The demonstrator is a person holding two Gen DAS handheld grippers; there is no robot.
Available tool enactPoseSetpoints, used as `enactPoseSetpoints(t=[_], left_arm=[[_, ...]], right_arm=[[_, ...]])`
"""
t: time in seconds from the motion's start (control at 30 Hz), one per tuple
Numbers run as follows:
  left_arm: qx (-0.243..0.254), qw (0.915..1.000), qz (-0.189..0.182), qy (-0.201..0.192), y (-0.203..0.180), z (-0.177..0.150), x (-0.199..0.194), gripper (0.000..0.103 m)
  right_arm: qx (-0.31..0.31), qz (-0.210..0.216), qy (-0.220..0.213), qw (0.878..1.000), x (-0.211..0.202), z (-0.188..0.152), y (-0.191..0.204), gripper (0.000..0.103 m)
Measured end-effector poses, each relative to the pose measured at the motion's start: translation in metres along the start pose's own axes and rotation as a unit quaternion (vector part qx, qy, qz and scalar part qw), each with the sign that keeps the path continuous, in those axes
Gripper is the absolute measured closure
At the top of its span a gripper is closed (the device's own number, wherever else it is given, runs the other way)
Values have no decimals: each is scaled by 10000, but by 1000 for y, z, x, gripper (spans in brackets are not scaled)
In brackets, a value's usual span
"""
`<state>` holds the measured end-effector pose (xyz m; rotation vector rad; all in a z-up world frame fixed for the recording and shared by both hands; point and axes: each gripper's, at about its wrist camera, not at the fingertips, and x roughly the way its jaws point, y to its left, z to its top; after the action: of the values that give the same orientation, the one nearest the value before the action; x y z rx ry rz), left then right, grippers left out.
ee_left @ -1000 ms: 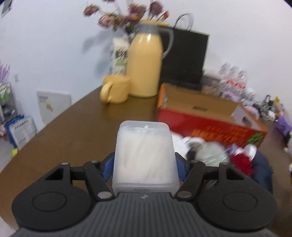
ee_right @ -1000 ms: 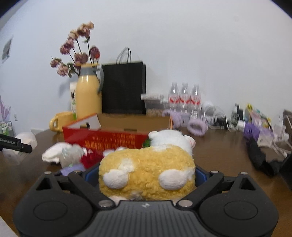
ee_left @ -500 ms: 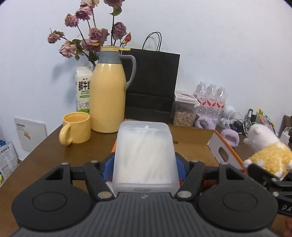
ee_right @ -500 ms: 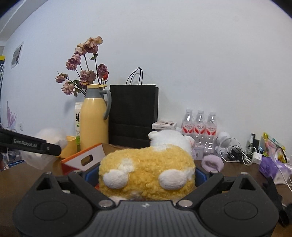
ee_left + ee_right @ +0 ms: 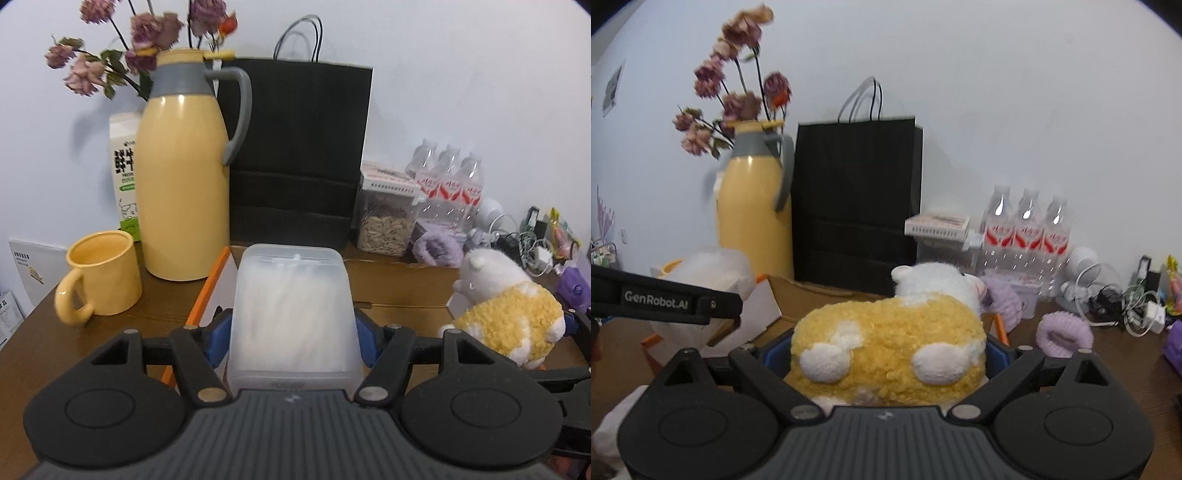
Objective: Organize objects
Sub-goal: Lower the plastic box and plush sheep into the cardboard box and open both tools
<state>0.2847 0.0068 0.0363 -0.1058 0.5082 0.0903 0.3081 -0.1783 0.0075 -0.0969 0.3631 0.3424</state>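
The wooden table (image 5: 162, 302) carries an open cardboard box (image 5: 399, 291), which lies directly ahead of and below both grippers, its flaps spread and its long side running left to right across the views. Behind it stand a black paper bag (image 5: 299, 155), a yellow thermos jug (image 5: 184, 184) and a yellow mug (image 5: 103, 273). Judging from this, the coming move is a lowering of both loads into that box, and neither hand looks clearly nearer: they hang side by side over its near edge. The left gripper (image 5: 293, 332) has its blue pads pressed on the two sides of a frosted plastic case (image 5: 291, 314), jaws about mid-way apart; the case stands with its long axis pointing forward along the fingers, away from the camera toward the box. The right gripper (image 5: 886, 358) clamps a yellow-and-white plush toy (image 5: 890, 343) across its body, jaws wide; in the right wrist view the toy's long axis runs forward, white head at the far end facing the bag, and in the left wrist view it hangs to the right of the case.
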Motion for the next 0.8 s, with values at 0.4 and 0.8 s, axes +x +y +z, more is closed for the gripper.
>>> enactPoseSetpoints(t=[0.4, 0.8], left_arm=[[61, 9989, -258, 379, 11, -9, 36, 25], [9, 9999, -121, 56, 8, -9, 26, 0]], right_arm=[[-73, 4, 649, 9979, 29, -17, -5, 1], [-98, -45, 591, 9982, 19, -13, -1, 0]])
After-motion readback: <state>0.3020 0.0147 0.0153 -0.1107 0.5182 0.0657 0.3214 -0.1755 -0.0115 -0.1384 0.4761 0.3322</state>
